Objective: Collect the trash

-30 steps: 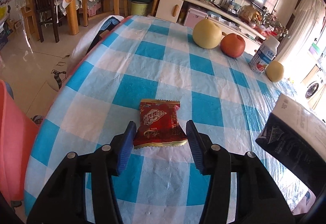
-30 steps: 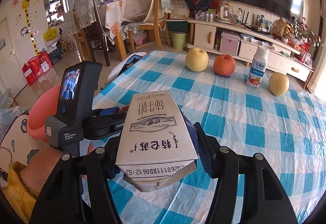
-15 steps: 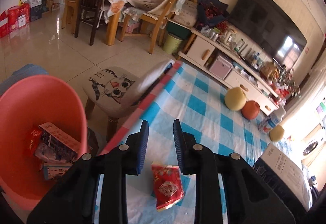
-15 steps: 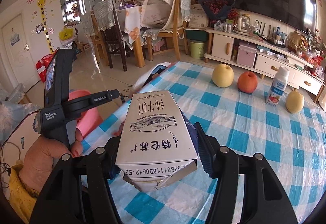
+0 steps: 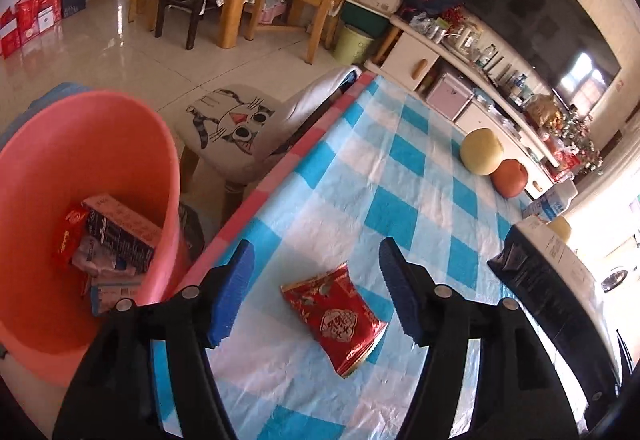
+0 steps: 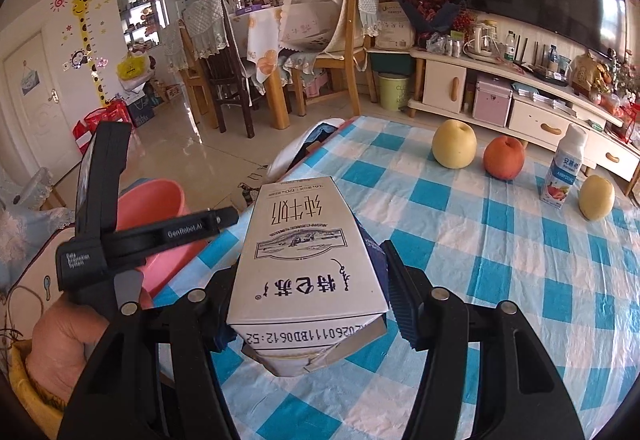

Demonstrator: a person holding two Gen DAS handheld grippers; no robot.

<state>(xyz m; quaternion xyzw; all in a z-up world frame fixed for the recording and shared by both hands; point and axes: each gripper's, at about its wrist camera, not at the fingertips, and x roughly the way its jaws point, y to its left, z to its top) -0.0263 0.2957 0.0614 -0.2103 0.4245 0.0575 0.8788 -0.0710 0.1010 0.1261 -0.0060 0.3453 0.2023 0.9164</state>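
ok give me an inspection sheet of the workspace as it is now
surface: table under a blue and white checked cloth, pink strip along its near edge.
job's things: red snack packet lies flat on the cloth; milk carton is held above the table; pink bin beside the table edge holds a box and wrappers.
clutter: two yellow fruits, one red fruit and a small drink bottle stand at the far side.
grippers: left gripper open, jaws either side of the packet, not touching it; right gripper shut on the carton.
cables: nothing seen.
surroundings: cat-print stool, wooden chairs, TV cabinet, tiled floor.
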